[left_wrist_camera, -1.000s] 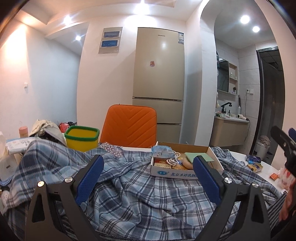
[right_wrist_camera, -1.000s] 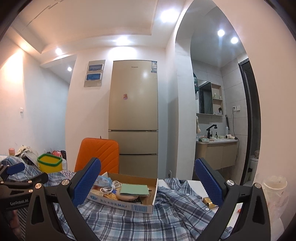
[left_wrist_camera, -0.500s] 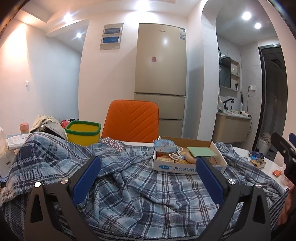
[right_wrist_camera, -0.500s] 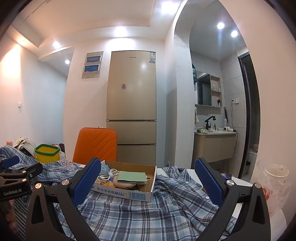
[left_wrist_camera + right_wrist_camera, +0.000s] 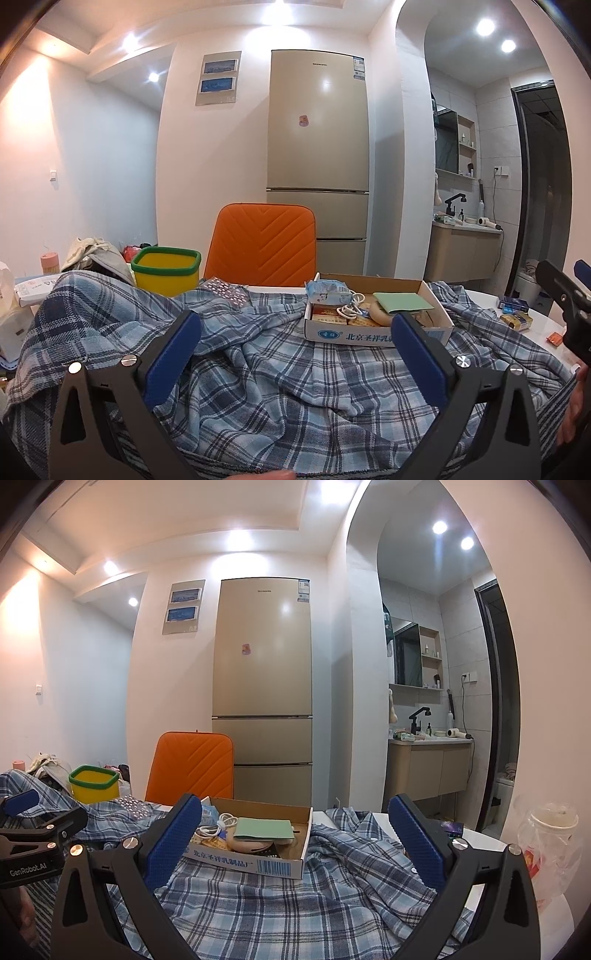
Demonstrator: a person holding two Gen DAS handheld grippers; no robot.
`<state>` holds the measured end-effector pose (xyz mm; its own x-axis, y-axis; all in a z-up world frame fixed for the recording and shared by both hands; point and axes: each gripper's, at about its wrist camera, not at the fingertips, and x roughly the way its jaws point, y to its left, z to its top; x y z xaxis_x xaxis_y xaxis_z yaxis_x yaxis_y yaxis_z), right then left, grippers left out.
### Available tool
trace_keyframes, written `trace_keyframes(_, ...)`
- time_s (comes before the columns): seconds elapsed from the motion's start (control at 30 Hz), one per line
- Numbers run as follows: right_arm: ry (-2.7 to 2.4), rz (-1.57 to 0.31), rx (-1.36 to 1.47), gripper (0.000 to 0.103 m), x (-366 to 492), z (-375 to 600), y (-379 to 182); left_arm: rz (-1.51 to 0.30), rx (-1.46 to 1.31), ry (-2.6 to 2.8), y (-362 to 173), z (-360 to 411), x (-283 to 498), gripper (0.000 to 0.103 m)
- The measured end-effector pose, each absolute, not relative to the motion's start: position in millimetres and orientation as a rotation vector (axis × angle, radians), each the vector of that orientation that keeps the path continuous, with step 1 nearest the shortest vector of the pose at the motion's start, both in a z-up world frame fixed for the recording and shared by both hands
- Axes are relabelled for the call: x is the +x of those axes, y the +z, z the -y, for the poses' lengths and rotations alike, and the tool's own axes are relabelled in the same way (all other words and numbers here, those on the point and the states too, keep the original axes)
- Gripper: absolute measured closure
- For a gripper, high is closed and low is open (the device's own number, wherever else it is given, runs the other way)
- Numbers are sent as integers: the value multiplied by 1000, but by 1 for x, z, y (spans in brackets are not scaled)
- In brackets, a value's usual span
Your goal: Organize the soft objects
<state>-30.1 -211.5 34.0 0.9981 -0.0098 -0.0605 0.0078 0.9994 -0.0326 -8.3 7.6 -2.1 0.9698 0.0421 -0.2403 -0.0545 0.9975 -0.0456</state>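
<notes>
**Both grippers spread wide above a plaid cloth on a cluttered table**

Here the left gripper (image 5: 295, 332) has its blue pads (image 5: 171, 354) fully apart and holds nothing; the blue plaid cloth (image 5: 273, 380) lies below and beyond them, not pinched. The right gripper (image 5: 293, 827) is likewise released, its pads (image 5: 415, 840) wide apart and empty above the same cloth (image 5: 258, 904). In the left wrist view the right gripper shows at the right edge, with part of a hand (image 5: 574, 406) beneath it; in the right wrist view the left gripper appears at the left edge.

The cloth is rumpled and covers most of the table (image 5: 484, 840), rising at the left over a mound. A shallow cardboard box (image 5: 373, 334) rests on the cloth; it contains a green card (image 5: 400, 301), a white cable (image 5: 349, 304), a blue-and-white packet (image 5: 327, 288) and flat cartons. A yellow bin with a green rim (image 5: 166, 271) stands beyond the cloth at left, beside an orange chair back (image 5: 262, 245). A beige refrigerator (image 5: 319, 147) stands against the far wall. At the right table edge sits a plastic-wrapped cup (image 5: 550, 834).
</notes>
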Motion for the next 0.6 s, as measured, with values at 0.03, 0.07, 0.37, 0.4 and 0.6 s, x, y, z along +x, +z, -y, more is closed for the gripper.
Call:
trace_keyframes(0.03,-9,-61,-33,0,-30,211,33,-242,-52,50,-2,-8,-8,1)
trace_keyframes(0.07,-10,-62,-33,0,-30,211,33,-242,-53,49,-2,-8,-8,1)
trace_keyframes(0.37,-11,-69,-35,0,-28,210,29,-233,-52,48,-1,-7,-10,1)
trace_keyframes(0.4,-11,-70,-34,0,-27,210,30,-236,-53,47,-2,-7,-10,1)
trace_keyframes(0.6,-11,-72,-34,0,-27,210,28,-234,-58,47,-1,-9,-11,1)
